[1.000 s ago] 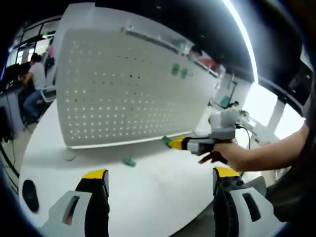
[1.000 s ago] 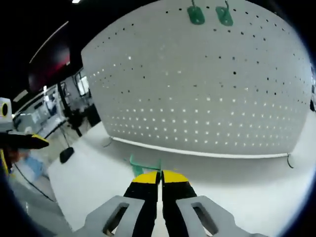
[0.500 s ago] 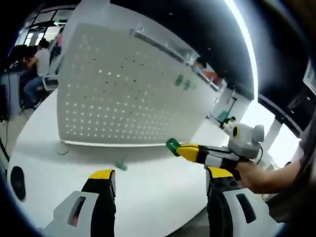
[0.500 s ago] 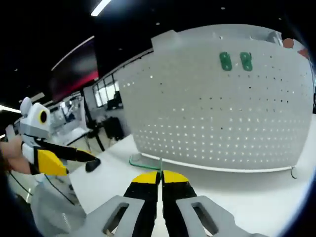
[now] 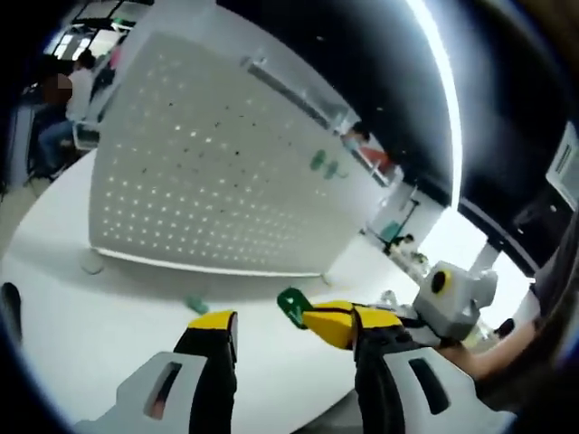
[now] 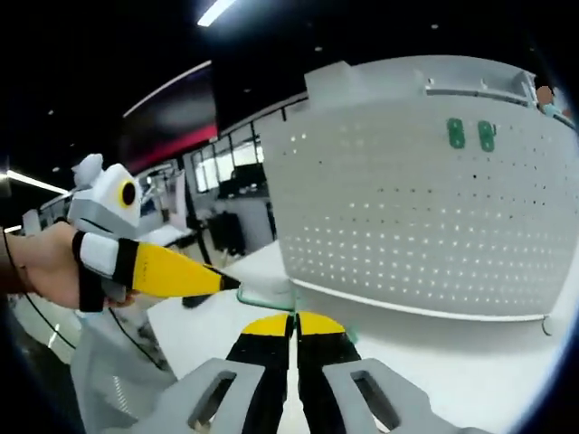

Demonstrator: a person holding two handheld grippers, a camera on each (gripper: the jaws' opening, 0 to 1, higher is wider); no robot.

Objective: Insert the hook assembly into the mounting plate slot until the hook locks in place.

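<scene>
Near the desk's (image 5: 109,334) front edge, the right gripper (image 6: 297,323) pinches a green hook (image 5: 291,306); the left gripper (image 5: 294,330) gapes empty before the pegboard (image 6: 425,217).

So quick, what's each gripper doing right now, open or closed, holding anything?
Left gripper: open, holding nothing.
Right gripper: closed on a green hook.

Readable text: none in either view.
Pegboard (image 6: 425,208): plain white, rows of holes, no lettering or numbers.
Green hooks on the board (image 6: 470,134): no markings legible.
Grippers: yellow and black, no brand visible.
</scene>
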